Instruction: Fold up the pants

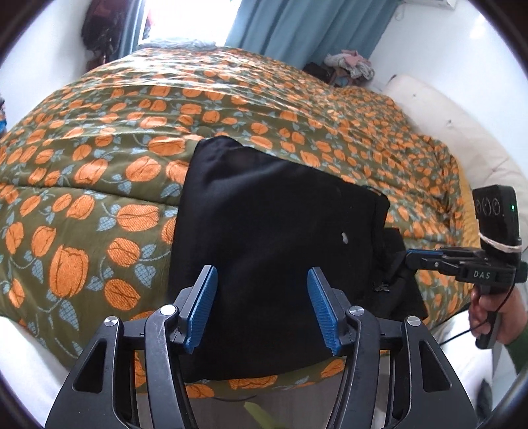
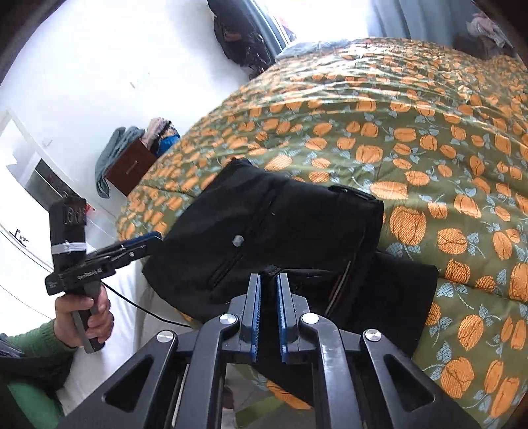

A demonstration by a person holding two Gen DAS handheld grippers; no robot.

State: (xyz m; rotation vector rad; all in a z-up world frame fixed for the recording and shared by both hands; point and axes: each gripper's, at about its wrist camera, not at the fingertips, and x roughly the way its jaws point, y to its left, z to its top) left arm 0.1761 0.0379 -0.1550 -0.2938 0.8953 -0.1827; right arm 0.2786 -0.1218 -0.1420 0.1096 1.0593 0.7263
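Note:
Black pants (image 1: 270, 237) lie folded in a thick stack on the bed near its front edge, with a lower layer sticking out to the right (image 2: 396, 290). My left gripper (image 1: 262, 274) is open, its blue pads apart above the near part of the pants, holding nothing. It also shows from the side in the right wrist view (image 2: 155, 236), at the left edge of the pants. My right gripper (image 2: 269, 280) is nearly closed, pinching a small fold of the black fabric between its pads. In the left wrist view it (image 1: 404, 260) reaches in at the pants' right edge.
The bed carries a green quilt with orange flowers (image 1: 132, 132). A white pillow (image 1: 445, 109) lies at the right. A wooden nightstand with clothes (image 2: 132, 165) stands by the white wall. Blue curtains (image 1: 313, 26) hang behind the bed. White bedding (image 2: 125, 330) edges the front.

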